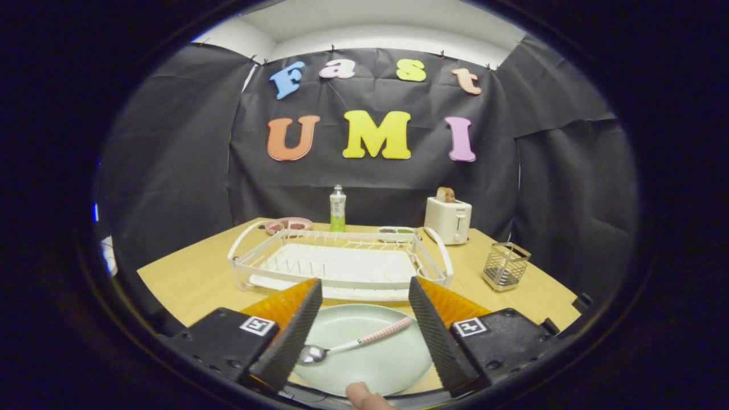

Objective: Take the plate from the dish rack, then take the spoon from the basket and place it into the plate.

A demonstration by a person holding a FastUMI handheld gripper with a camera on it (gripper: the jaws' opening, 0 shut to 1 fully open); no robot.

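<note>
Two-finger gripper (364, 336) with jaws spread wide, holding nothing, poised over the round pale-green plate (387, 364). The slim spoon with pink-patterned handle and steel bowl (347, 345) lies across the plate between the fingers. Likely hazard: a low or sideways withdrawal could let a finger clip the handle and tip the spoon off the plate. The surface is a light wooden table (188, 279); beyond stand a white wire dish rack (342, 265), wire basket (505, 266), white toaster (448, 219) and green bottle (338, 209).
</note>
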